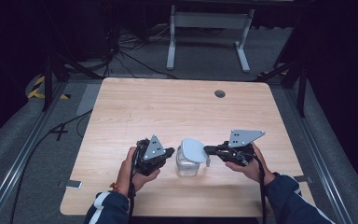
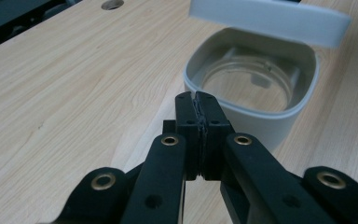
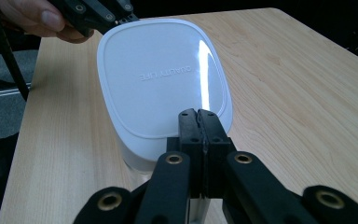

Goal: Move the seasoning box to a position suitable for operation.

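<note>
A clear jar (image 1: 186, 166) with a white square collar (image 2: 256, 116) stands near the table's front middle. Its white lid (image 1: 193, 149) is lifted and tilted above the opening; the lid (image 3: 163, 74) reads "QUALITY LIFE". My left gripper (image 1: 170, 151) is shut and empty, its tips (image 2: 198, 98) against the collar's near rim. From the other side, my right gripper (image 1: 206, 150) is also shut, its tips (image 3: 199, 113) at the lid's near edge. The left gripper (image 3: 126, 17) shows at the lid's far edge. The inside of the jar looks empty.
The wooden table (image 1: 168, 107) has a round cable hole (image 1: 220, 93) at the back right. A white desk frame (image 1: 209, 21) and cables lie on the floor beyond. A small flat device (image 1: 73, 184) lies on the floor at the left.
</note>
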Motion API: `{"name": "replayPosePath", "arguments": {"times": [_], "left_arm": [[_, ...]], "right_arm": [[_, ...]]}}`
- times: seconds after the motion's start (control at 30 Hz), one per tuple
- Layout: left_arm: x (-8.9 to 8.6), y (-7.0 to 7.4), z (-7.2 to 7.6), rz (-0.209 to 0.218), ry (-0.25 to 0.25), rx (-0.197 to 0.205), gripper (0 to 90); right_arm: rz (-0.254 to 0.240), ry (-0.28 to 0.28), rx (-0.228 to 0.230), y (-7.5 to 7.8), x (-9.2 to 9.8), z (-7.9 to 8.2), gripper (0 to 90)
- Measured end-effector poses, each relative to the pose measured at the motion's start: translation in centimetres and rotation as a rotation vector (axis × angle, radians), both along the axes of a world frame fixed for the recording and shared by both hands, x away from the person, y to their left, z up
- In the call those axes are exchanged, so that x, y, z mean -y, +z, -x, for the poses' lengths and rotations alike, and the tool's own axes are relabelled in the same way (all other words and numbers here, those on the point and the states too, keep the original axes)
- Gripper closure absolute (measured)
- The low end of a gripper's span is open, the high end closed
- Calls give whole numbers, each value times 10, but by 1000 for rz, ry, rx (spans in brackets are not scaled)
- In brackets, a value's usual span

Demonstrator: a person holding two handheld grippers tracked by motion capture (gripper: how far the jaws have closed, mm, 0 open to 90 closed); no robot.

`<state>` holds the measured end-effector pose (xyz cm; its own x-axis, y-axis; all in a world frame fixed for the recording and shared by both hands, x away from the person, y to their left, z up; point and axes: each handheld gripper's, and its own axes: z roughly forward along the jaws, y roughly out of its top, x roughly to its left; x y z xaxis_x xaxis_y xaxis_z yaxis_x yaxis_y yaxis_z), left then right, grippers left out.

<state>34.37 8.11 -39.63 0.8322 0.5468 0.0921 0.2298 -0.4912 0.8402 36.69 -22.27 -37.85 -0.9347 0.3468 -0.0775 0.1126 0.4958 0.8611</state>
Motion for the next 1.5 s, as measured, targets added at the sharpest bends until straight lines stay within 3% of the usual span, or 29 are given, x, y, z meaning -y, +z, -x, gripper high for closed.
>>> {"name": "replayPosePath", "arguments": {"times": [0.43, 0.6, 0.77, 0.93, 1.5], "left_arm": [[21, 19, -4, 38, -22, 45, 878], [28, 25, -7, 53, -38, 40, 870], [34, 29, -10, 48, -60, 45, 868], [40, 33, -13, 16, -85, 52, 867], [66, 43, -22, 15, -147, 66, 859]], "right_arm": [[0, 3, 5, -1, 0, 0, 900], [7, 3, 2, -2, 1, 0, 899], [17, 0, 3, -3, 3, 2, 899], [19, -5, 4, -2, 6, 5, 900], [22, -15, 1, -2, 14, 11, 900]]}}
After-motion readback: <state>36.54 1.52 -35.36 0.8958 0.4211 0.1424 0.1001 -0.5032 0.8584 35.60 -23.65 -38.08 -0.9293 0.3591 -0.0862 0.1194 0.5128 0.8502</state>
